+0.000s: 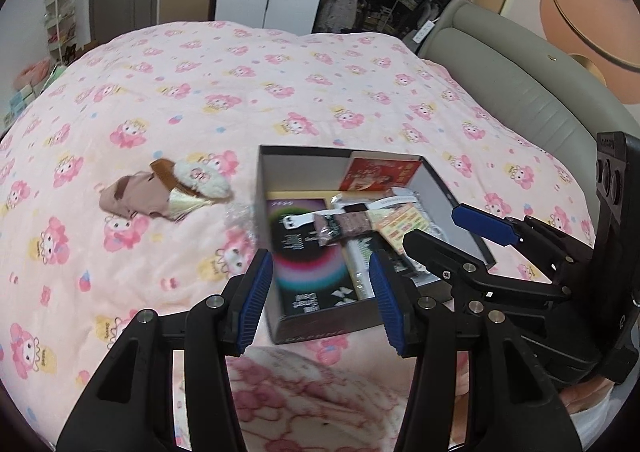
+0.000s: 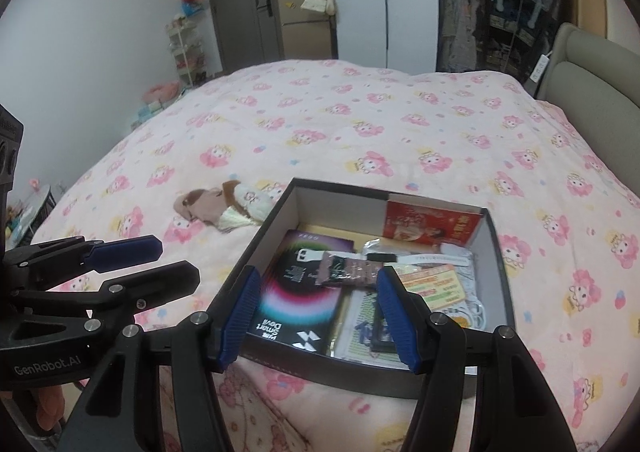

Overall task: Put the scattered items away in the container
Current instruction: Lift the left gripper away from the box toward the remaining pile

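A dark cardboard box stands open on the pink bed. Inside lie a black booklet with a colourful ring, a red packet, a brown sachet and printed cards. Left of the box, a heap of brown cloth, a white fluffy piece and a cream tassel lies on the cover. My left gripper hovers open over the box's near end, holding nothing. My right gripper is open and empty too, beside it.
The quilt with pink cartoon prints covers the whole bed. A grey padded headboard runs along the right. A crinkled clear wrapper lies against the box's left wall. Shelves, a door and a wardrobe stand beyond the bed's far edge.
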The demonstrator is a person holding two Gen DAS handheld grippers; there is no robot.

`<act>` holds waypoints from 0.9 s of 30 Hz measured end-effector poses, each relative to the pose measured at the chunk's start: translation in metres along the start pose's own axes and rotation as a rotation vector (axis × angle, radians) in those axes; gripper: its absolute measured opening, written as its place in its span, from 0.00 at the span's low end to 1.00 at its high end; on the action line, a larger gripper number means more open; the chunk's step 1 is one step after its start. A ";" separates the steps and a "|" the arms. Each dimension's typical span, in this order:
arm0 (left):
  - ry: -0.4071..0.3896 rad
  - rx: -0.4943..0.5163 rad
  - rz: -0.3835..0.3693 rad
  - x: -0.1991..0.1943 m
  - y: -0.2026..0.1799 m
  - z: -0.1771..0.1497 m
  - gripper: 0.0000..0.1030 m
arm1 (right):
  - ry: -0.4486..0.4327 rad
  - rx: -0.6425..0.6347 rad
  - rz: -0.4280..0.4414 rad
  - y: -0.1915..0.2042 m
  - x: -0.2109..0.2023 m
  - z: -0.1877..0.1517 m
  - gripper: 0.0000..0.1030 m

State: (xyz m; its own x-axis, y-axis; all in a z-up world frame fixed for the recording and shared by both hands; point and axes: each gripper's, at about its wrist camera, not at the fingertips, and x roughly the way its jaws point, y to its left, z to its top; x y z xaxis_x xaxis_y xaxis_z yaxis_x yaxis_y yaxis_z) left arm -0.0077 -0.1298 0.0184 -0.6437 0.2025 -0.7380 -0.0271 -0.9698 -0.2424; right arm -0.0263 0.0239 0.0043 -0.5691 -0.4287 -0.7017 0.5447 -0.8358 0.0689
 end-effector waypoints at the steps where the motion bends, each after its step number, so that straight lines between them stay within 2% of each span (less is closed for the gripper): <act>1: 0.002 -0.009 0.001 0.001 0.006 -0.002 0.50 | 0.008 -0.007 0.002 0.004 0.003 0.000 0.56; 8: -0.012 -0.066 0.047 0.008 0.048 -0.001 0.49 | 0.046 -0.055 0.008 0.036 0.035 0.009 0.54; 13: -0.051 -0.110 0.079 0.011 0.081 0.005 0.49 | 0.067 -0.055 0.060 0.054 0.061 0.028 0.54; 17: -0.048 -0.174 0.067 0.021 0.116 0.007 0.50 | 0.080 -0.123 0.053 0.078 0.084 0.041 0.54; 20: -0.054 -0.232 0.053 0.029 0.140 0.009 0.51 | 0.136 -0.111 0.118 0.086 0.109 0.049 0.54; 22: -0.066 -0.287 0.058 0.038 0.159 0.010 0.53 | 0.194 -0.051 0.159 0.088 0.131 0.055 0.54; 27: -0.085 -0.477 0.048 0.065 0.211 0.008 0.53 | 0.242 0.016 0.160 0.104 0.174 0.068 0.54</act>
State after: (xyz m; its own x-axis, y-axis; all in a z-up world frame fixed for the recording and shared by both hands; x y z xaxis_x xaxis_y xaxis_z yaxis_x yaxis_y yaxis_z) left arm -0.0612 -0.3221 -0.0755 -0.6960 0.1280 -0.7066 0.3452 -0.8031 -0.4856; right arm -0.1110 -0.1607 -0.0620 -0.3122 -0.4628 -0.8297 0.6047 -0.7703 0.2022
